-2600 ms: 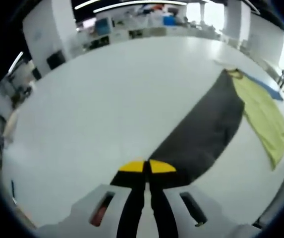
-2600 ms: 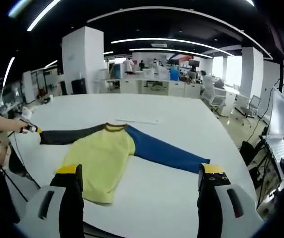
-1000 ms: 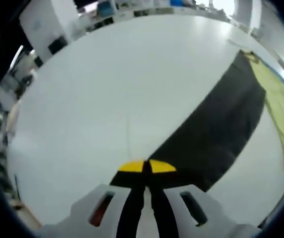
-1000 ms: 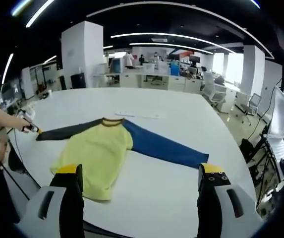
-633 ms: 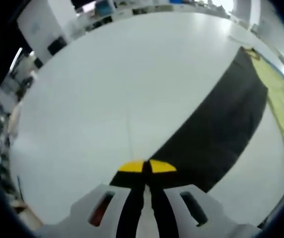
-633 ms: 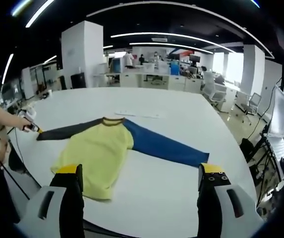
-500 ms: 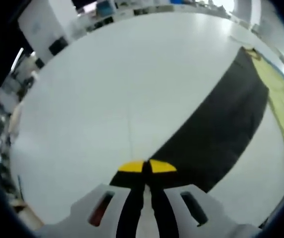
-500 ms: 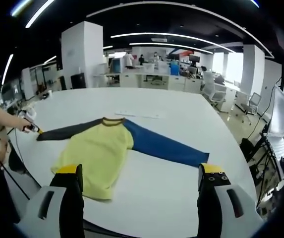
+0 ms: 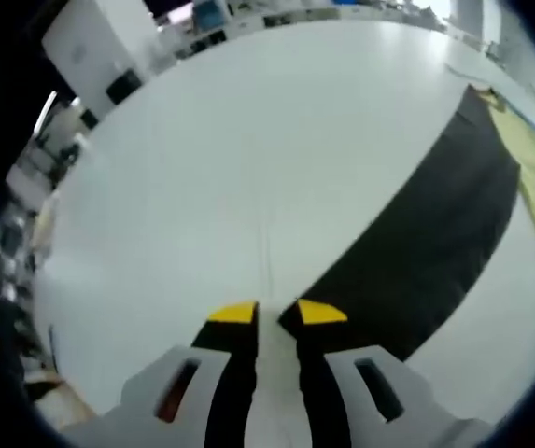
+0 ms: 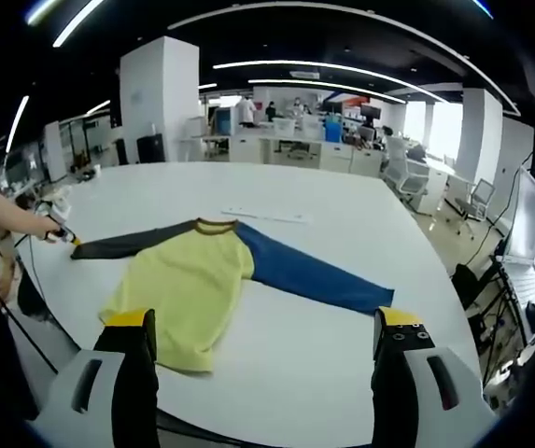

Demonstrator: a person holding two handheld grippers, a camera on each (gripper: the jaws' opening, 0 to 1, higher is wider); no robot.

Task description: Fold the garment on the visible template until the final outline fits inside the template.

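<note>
Since the garment lies spread flat on the desk, folding hasn't started; left tool barely parted at the dark sleeve, right tool wide open, empty.

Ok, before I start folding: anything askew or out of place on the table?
Nothing damaged or spilled. The garment lies flat on the white table with both sleeves spread, but angled across it. The left gripper has its jaws slightly parted at the dark sleeve cuff.
</note>
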